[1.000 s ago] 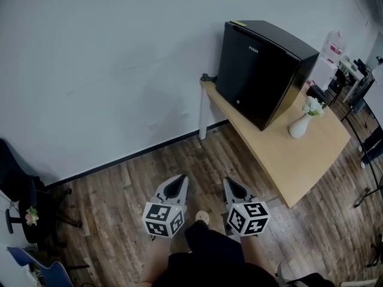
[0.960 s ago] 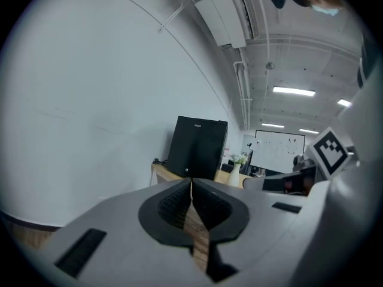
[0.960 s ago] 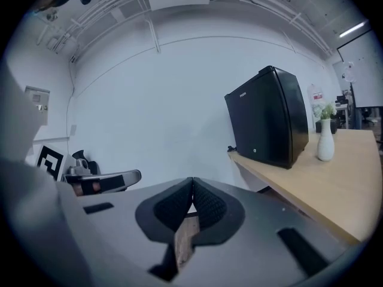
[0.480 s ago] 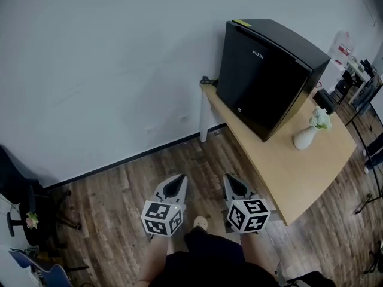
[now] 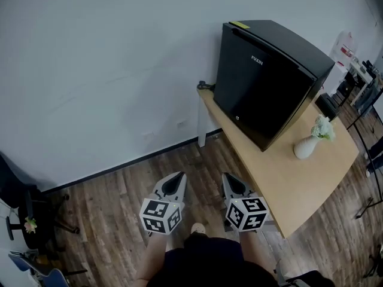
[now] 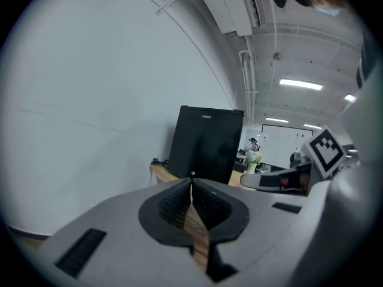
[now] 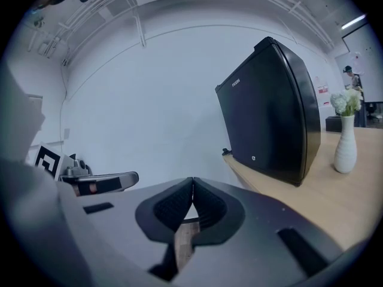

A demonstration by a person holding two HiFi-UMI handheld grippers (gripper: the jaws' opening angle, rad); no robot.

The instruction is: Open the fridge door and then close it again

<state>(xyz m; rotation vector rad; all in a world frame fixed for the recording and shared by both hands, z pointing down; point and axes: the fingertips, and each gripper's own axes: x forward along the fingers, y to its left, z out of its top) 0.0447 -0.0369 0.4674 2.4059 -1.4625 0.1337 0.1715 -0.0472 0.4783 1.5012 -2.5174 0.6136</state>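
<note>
a: head view first. where's the fridge?
b: the black fridge (image 5: 263, 82) stands on the wall end of a light wooden table (image 5: 299, 184) with its door shut. it is up and to the right of both grippers and well apart from them. a white vase (image 5: 306, 148) with flowers sits on the table near the fridge's front corner.
a: and the tongs?
b: the left gripper (image 5: 178, 178) and right gripper (image 5: 229, 179) are side by side over the wood floor (image 5: 108, 208). their tips point toward the white wall (image 5: 108, 58). a dark chair (image 5: 24, 202) is at the far left.
a: left gripper view?
b: its jaws are pressed together with nothing between them. the fridge shows past the tips, door closed, and the right gripper pokes in at the right.
a: right gripper view?
b: jaws closed tight and empty there too. the fridge is to the right on the table with the vase beside it, and the left gripper shows at the left edge.
</note>
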